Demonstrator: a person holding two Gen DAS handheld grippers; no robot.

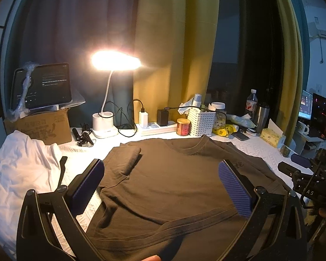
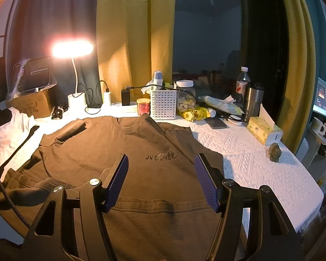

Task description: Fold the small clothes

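Brown tee [image 2: 123, 152] lies flat on desk [image 2: 260, 165], collar far, hem near, long axis away from both claws. L claw [image 1: 160, 187] & R claw [image 2: 162, 180] wide open, empty, over hem; R nearer unfolded sleeve.

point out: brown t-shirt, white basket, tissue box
brown t-shirt [image 2: 93, 152]: right wrist view, on the chest area left of the print.
white basket [image 2: 163, 104]: right wrist view, on its perforated front wall.
tissue box [image 2: 260, 131]: right wrist view, on its yellow side face.
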